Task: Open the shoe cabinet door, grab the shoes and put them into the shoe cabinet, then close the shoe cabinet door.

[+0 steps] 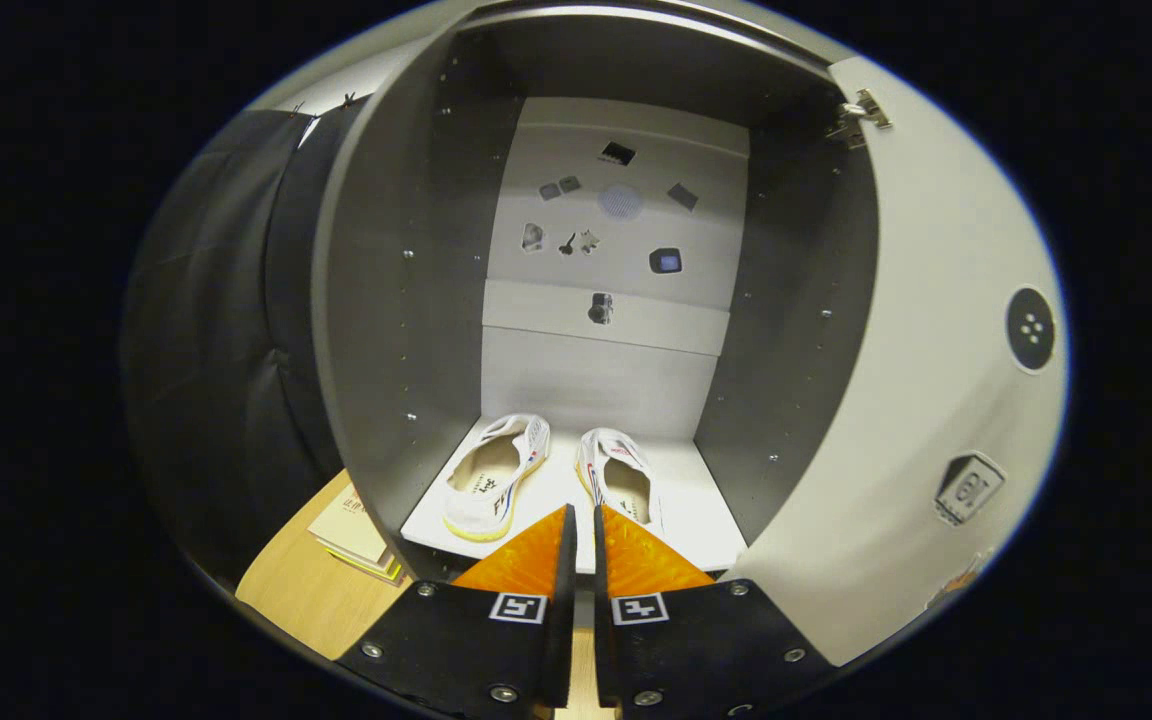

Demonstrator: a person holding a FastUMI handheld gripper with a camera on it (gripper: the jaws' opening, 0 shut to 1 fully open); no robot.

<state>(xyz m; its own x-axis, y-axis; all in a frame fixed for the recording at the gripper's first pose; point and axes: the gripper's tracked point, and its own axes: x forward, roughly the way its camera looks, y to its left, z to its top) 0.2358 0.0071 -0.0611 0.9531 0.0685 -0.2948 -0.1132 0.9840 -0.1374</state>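
At the bottom centre of the frame, the gripper (583,515) has its two fingers drawn together with only a thin slit between them, holding nothing, their tips just short of the front edge of the cabinet floor. Beyond them stands the open grey shoe cabinet (406,300) with a white back panel, filling the middle of the frame. On its white bottom shelf (701,510) sit two white canvas shoes with blue and red stripes and pale yellow soles: the left shoe (496,475) lies left of the fingertips, angled slightly, and the right shoe (618,478) sits just ahead of the right finger, partly hidden by it. The two are apart, side by side. Small dark stickers (616,153) dot the back panel in the upper centre. The white cabinet door (926,380) swings wide open at right, a metal hinge (861,112) at its top and a round black knob (1030,329) near its outer edge. At lower left, a stack of books (354,530) rests on the light wooden floor (301,590) beside the cabinet.
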